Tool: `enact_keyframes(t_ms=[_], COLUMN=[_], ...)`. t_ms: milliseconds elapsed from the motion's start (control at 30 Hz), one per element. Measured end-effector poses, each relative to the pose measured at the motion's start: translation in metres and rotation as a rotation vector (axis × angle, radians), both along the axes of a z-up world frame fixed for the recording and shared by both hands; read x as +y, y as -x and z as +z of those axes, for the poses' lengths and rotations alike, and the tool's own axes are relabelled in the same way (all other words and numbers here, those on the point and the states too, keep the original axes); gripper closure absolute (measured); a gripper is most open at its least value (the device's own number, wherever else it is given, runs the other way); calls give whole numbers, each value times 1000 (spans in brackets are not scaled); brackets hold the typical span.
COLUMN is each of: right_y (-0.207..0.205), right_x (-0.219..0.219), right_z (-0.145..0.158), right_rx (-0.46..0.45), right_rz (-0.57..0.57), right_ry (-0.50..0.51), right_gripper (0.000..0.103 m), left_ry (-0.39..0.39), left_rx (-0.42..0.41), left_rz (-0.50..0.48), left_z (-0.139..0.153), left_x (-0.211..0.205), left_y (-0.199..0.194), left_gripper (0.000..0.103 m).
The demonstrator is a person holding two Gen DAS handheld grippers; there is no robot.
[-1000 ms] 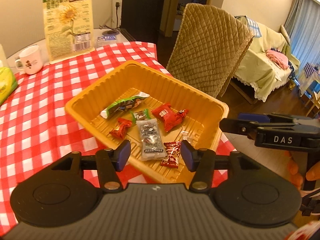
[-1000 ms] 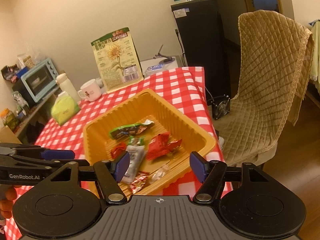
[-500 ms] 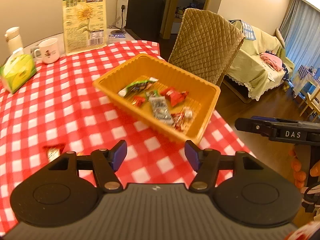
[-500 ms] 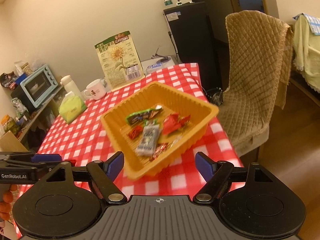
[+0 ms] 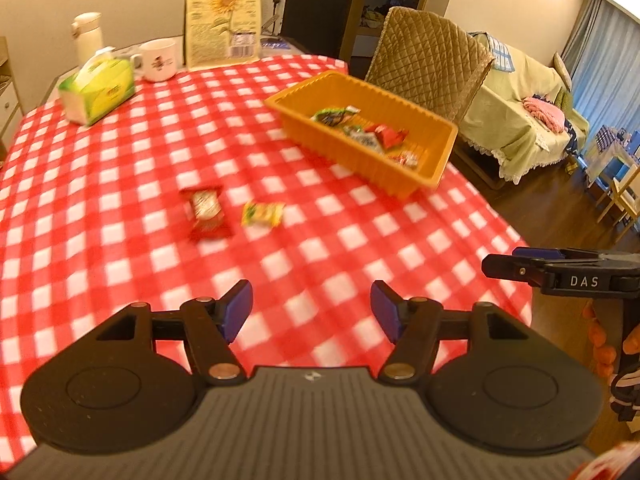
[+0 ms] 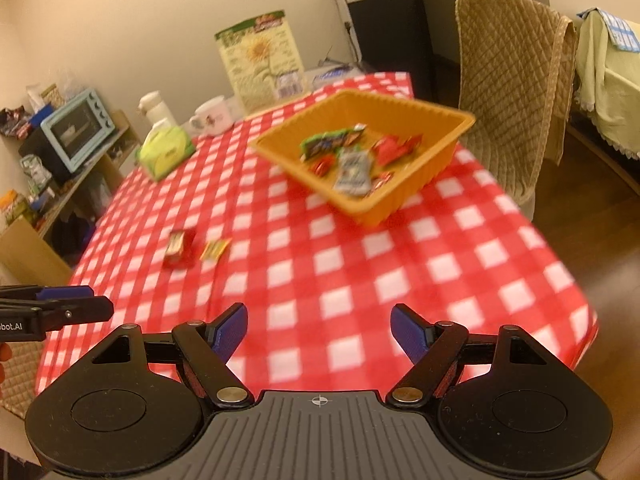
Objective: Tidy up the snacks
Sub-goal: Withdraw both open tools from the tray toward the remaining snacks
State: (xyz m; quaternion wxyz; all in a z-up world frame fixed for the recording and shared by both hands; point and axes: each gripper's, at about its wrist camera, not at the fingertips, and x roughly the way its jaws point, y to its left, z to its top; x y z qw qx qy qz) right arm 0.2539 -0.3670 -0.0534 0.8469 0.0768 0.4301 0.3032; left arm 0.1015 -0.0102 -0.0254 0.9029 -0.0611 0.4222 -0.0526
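An orange tray [image 5: 436, 148] [image 6: 420, 184] holding several wrapped snacks stands at the far right of the red-checked table [image 5: 120, 184] [image 6: 360, 264]. A red snack packet [image 5: 206, 212] [image 6: 179, 249] and a small yellow-green packet [image 5: 263, 213] [image 6: 215, 249] lie loose on the cloth, left of the tray. My left gripper [image 5: 311, 311] hangs open over the near cloth with nothing between its fingers. My right gripper [image 6: 319, 330] is also open and empty, near the table's front edge, and shows from the side at the left wrist view's right edge.
At the table's far end stand a sunflower-print bag [image 5: 223, 16] [image 6: 262, 62], a white mug [image 5: 160, 60] [image 6: 212, 116], a green tissue box [image 5: 98, 90] [image 6: 166, 152] and a white bottle [image 5: 86, 38]. A quilted chair [image 5: 428, 56] [image 6: 516, 92] stands behind the tray. Shelves with a toaster oven [image 6: 76, 128] flank the left.
Both grippers have drawn back from over the tray toward the table's near edge, and their jaws stand wider. The two loose packets on the cloth have come into view.
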Motion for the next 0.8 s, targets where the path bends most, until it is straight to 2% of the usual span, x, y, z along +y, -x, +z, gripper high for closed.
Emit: enact_keyframes(t_ms=[367, 800], right_y=[62, 92], right_x=[49, 97], right_z=[-8, -12], right_rx=[32, 14], right_rz=[53, 185], right_ry=[50, 109], right_gripper=[25, 25], left_ry=[-1, 21], left_rx=[13, 49], left_rz=[6, 45], left_z=[-7, -19], left_x=[39, 63], left_y=[52, 74], left_gripper=[41, 41])
